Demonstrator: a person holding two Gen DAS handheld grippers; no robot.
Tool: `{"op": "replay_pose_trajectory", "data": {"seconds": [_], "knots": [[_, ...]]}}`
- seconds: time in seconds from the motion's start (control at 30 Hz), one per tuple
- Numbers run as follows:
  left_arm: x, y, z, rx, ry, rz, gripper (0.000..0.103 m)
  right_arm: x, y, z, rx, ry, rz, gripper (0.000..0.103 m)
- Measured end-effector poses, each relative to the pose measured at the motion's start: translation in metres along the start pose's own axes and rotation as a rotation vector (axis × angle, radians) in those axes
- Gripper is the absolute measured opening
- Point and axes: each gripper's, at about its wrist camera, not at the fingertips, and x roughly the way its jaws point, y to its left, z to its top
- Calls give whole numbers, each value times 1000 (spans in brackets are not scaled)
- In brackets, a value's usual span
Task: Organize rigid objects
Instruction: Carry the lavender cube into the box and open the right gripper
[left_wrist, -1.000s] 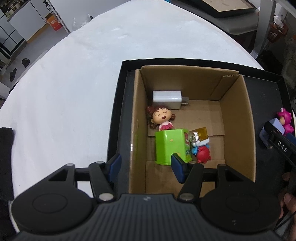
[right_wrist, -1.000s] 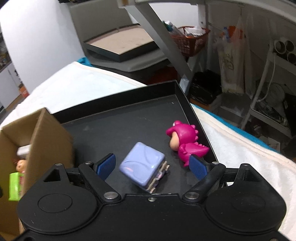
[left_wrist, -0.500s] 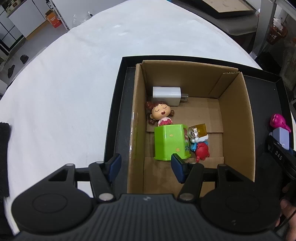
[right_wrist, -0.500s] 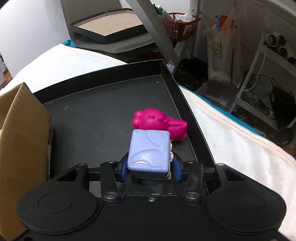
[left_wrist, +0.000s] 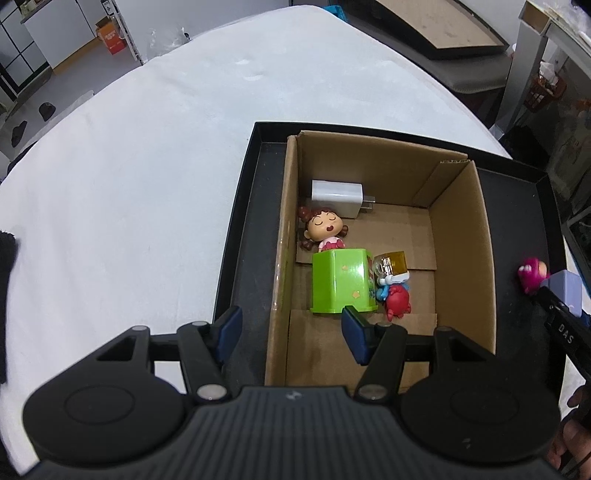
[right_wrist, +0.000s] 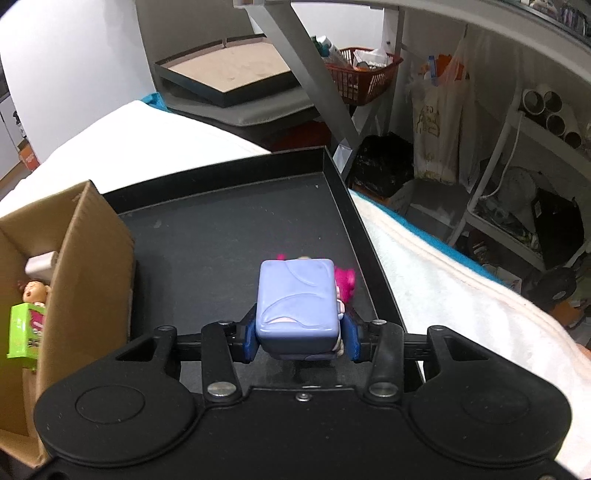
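box (left_wrist: 461, 258): charger (left_wrist: 338, 194), doll (left_wrist: 325, 230) | right tool (right_wrist: 301, 338): clamped on lilac cube (right_wrist: 297, 295) | left tool (left_wrist: 291, 332): apart

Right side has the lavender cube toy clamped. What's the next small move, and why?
Probably carry it left over the cardboard box. The right hand-held gripper grips the lavender cube toy above the black tray, and the other toys already lie in that box.

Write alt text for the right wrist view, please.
The right gripper is shut on a lavender block toy above a black tray. A pink figure peeks out behind the block, and an open cardboard box of small toys sits at the left.
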Motion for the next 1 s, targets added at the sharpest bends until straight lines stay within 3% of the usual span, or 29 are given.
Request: {"op": "replay_pose_trajectory", "data": {"seconds": [1.0], "knots": [[11,43,-8,-115,-7,-127,57,-66,45,33,-85,-142,91,42]]}}
